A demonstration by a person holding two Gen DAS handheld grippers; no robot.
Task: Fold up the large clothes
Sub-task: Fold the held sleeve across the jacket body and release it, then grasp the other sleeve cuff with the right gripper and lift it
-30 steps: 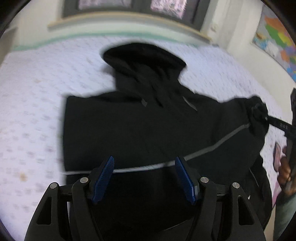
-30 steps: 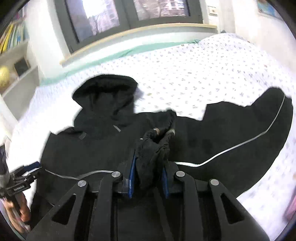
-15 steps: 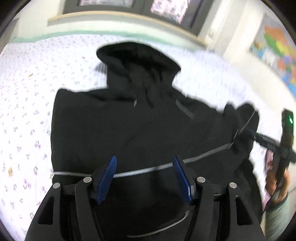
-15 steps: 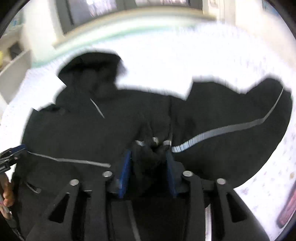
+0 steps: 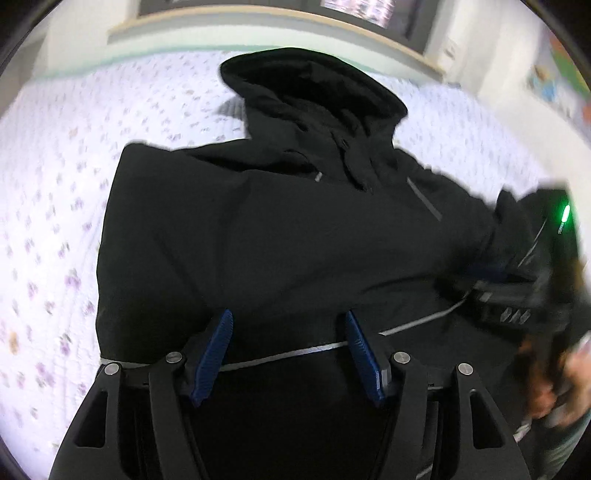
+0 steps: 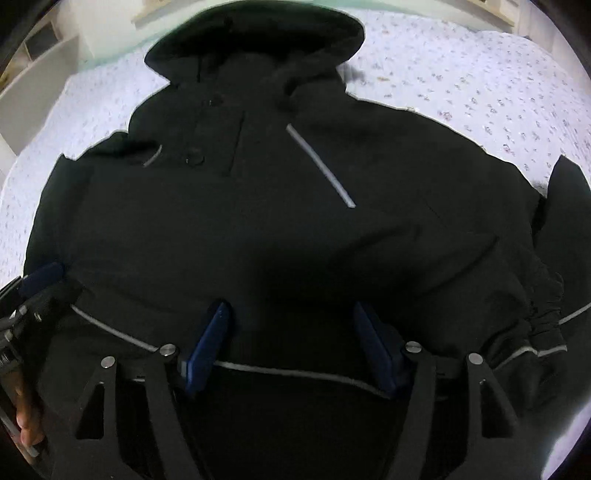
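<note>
A black hooded jacket with thin grey piping lies front-up on the bed, its hood towards the window. My left gripper hangs open just above the jacket's lower body with nothing between its blue pads. Over the jacket's front, my right gripper also stands open and holds nothing. One sleeve lies folded across the body, with its gathered cuff to the right of the right gripper and free of it.
The jacket rests on a white sheet with a small flower print. A window sill runs along the far side of the bed. White shelves stand at the left. A person's hand holds the right gripper's handle.
My right gripper has opened and let go of the sleeve cuff, then dropped closer over the jacket's front. The sleeve now lies across the body. My left gripper sank a little, still open.
</note>
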